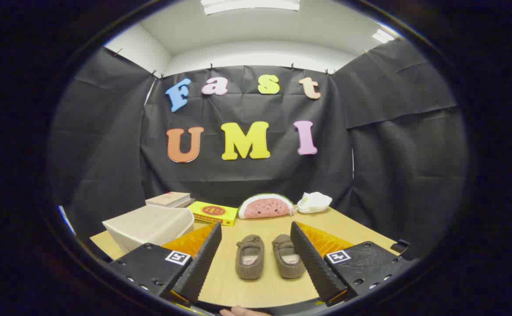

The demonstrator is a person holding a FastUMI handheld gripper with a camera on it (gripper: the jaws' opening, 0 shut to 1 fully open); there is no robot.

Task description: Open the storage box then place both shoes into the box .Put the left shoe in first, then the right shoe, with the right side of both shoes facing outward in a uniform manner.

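Gripper view looks forward over a pale wooden table [361,228], with the gripper [256,259] held low at its near edge, its fingers spread wide apart and holding nothing. Between those fingers, a little ahead on the tabletop, sit the two brown slippers side by side, toes pointing away: the left shoe [250,256] and the right shoe [288,256], close together but not quite touching. The storage box [153,226], a light beige container, stands to the left and farther back, partly behind the left finger; its top looks shut, though the finger hides its near edge, so how the lid fastens cannot be made out. Along the far side of the table lie a book [168,199], a yellow box [212,212], a watermelon-shaped plush [266,206] and a small white soft toy [314,202], all well clear of the shoes. A fingertip [242,312] of the person shows at the very near edge. By my reading the task has not yet begun in earnest: the box seems unopened and both shoes are untouched. The next move calls for swinging the gripper left and away toward the box, finding the lid's edge and lifting it, before coming back for the left shoe first.
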